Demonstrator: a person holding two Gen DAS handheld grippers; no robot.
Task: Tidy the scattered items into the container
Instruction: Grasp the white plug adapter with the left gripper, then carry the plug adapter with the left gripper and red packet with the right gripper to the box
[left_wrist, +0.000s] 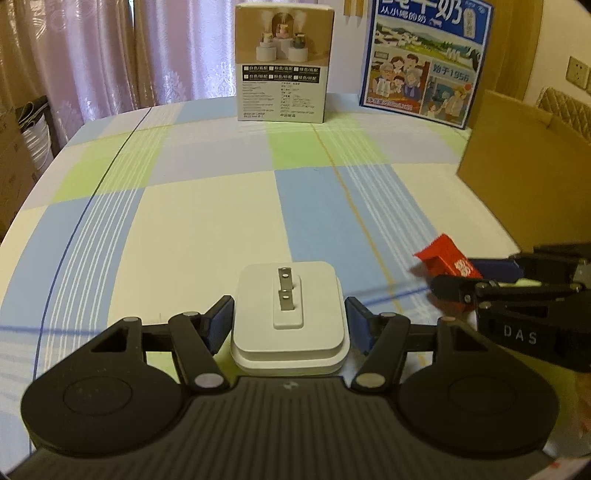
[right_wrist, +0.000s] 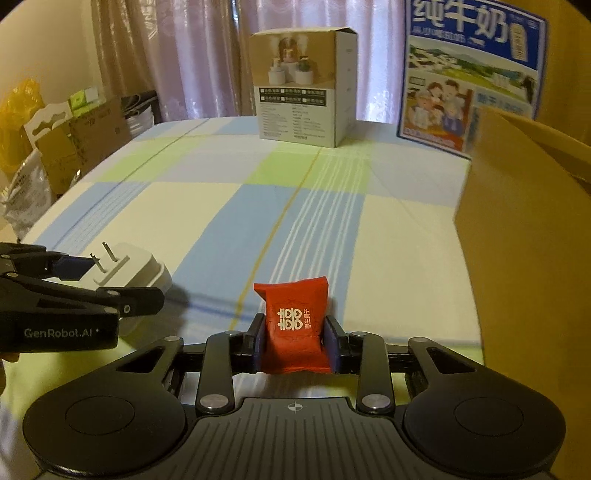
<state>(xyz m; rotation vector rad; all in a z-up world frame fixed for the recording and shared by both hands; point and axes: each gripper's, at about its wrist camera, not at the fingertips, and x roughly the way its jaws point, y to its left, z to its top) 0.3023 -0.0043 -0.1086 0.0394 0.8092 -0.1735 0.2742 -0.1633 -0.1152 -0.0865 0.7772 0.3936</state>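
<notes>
My left gripper (left_wrist: 290, 319) is shut on a white power adapter (left_wrist: 290, 317) with two metal prongs facing up, held just above the checked tablecloth. The adapter also shows in the right wrist view (right_wrist: 129, 273), with the left gripper (right_wrist: 110, 291) around it. My right gripper (right_wrist: 295, 339) is shut on a red candy packet (right_wrist: 295, 325) with white characters. In the left wrist view the red packet (left_wrist: 447, 260) and the right gripper (left_wrist: 461, 277) are at the right edge. A brown cardboard box (left_wrist: 528, 177) stands at the right, also in the right wrist view (right_wrist: 532, 236).
A white and tan product box (left_wrist: 284, 62) and a blue milk carton (left_wrist: 424, 62) stand upright at the table's far edge. Curtains hang behind. Cardboard boxes and bags (right_wrist: 55, 147) sit beyond the table's left edge.
</notes>
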